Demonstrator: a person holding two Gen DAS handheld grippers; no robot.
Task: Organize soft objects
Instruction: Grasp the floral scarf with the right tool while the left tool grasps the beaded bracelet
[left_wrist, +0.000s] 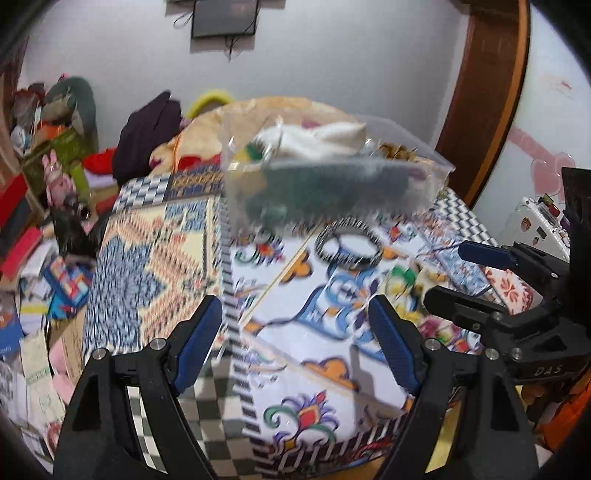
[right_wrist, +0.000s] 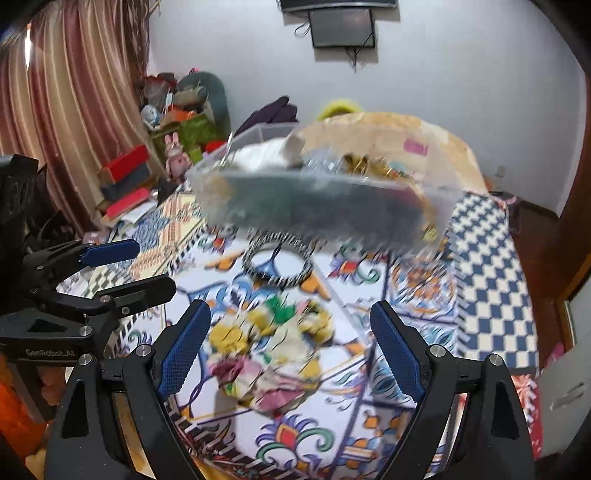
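Note:
A clear plastic bin (left_wrist: 332, 177) (right_wrist: 325, 199) sits at the far side of the patterned table, holding a dark cloth and a white soft item (left_wrist: 325, 138). A black-and-white striped ring (left_wrist: 349, 242) (right_wrist: 279, 264) lies in front of it. A crumpled floral cloth (right_wrist: 273, 354) lies on the table between my right gripper's fingers, below them. My right gripper (right_wrist: 291, 343) is open and empty; it also shows in the left wrist view (left_wrist: 456, 275). My left gripper (left_wrist: 295, 343) is open and empty over bare tablecloth; it also shows in the right wrist view (right_wrist: 129, 267).
A thin wooden stick (left_wrist: 277, 277) lies on the tablecloth. A rolled beige blanket (right_wrist: 388, 136) lies behind the bin. Boxes, toys and clothes are piled at the left by the wall (left_wrist: 55, 155). A curtain (right_wrist: 74, 92) hangs at the left. A wooden door frame (left_wrist: 487, 92) stands at the right.

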